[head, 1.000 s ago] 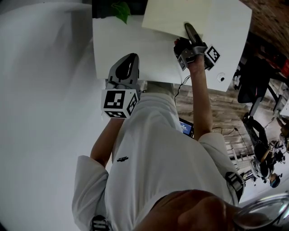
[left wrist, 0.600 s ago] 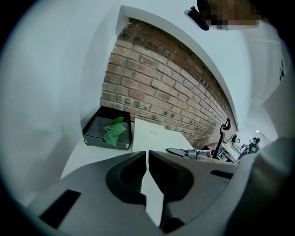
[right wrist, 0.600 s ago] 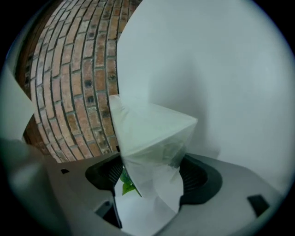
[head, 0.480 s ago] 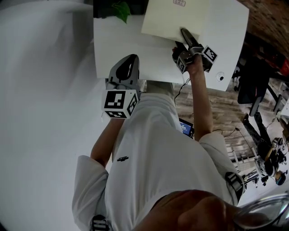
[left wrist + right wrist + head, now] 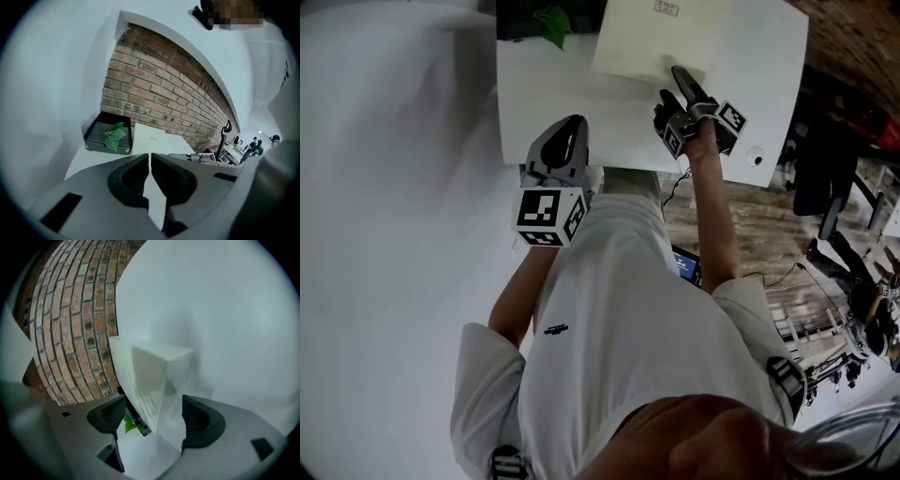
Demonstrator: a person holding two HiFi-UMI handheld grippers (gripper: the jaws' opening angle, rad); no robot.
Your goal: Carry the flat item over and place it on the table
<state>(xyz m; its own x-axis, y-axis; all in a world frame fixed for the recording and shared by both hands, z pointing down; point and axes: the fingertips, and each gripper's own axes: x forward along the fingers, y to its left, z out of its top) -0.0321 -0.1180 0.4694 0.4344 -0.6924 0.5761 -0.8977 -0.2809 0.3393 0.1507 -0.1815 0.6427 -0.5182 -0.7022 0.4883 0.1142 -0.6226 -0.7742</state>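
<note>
The flat item is a cream flat box with a small label, lying on the white table toward its far side. My right gripper is at the box's near corner. In the right gripper view that corner stands between the wide jaws, and neither pad presses on it. My left gripper hovers at the table's near edge, jaws together and empty. From the left gripper view the box lies ahead on the table.
A black box with a green leaf sits at the table's far left, beside the cream box. A round cable port is near the table's right corner. An office chair and wooden floor lie to the right. A brick wall backs the table.
The right gripper's jaws have spread apart off the box's corner and drawn back slightly toward me. The box stays flat on the table. The left gripper has not moved.
</note>
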